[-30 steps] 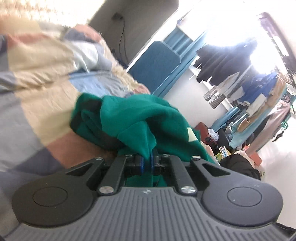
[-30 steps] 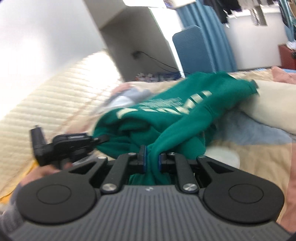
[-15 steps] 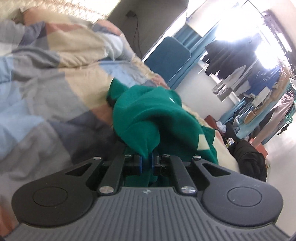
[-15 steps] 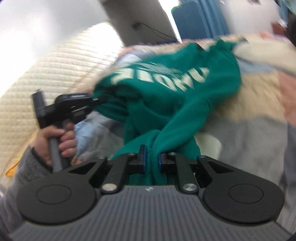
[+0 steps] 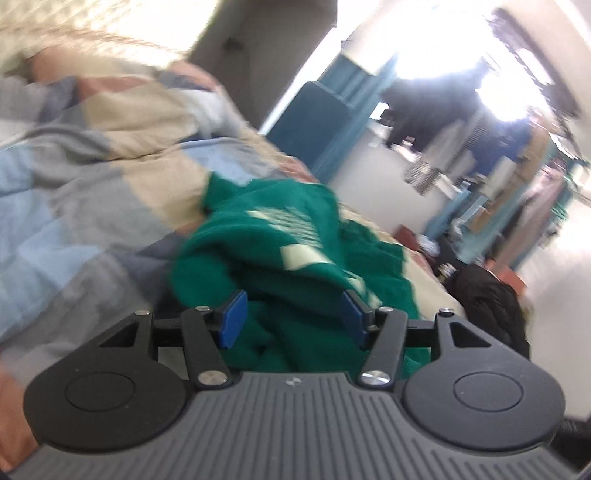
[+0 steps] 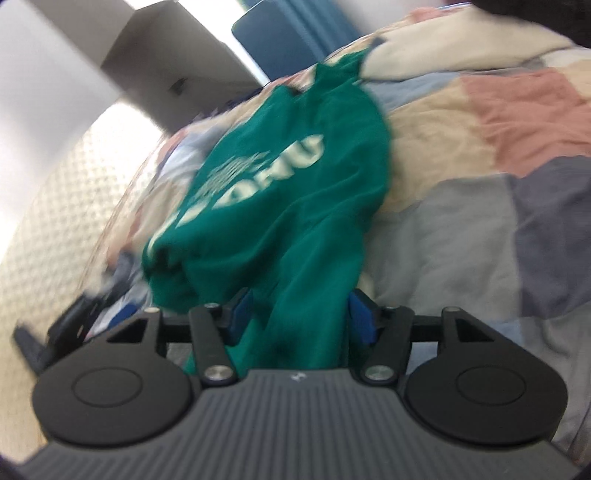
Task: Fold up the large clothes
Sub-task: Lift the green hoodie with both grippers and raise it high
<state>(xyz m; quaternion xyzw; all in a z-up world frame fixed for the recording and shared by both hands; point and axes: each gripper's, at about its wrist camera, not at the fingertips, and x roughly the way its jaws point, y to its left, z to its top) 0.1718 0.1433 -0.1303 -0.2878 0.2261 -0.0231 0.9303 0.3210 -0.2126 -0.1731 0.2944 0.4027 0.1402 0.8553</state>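
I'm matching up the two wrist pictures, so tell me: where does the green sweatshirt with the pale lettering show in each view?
Left wrist view: green sweatshirt lies crumpled at centre, reaching back between the open left claw.
Right wrist view: the sweatshirt runs from upper centre down between the open right claw, lettering facing up.
Shared landmark: the patchwork quilt under it; also the blue chair beyond the bed.
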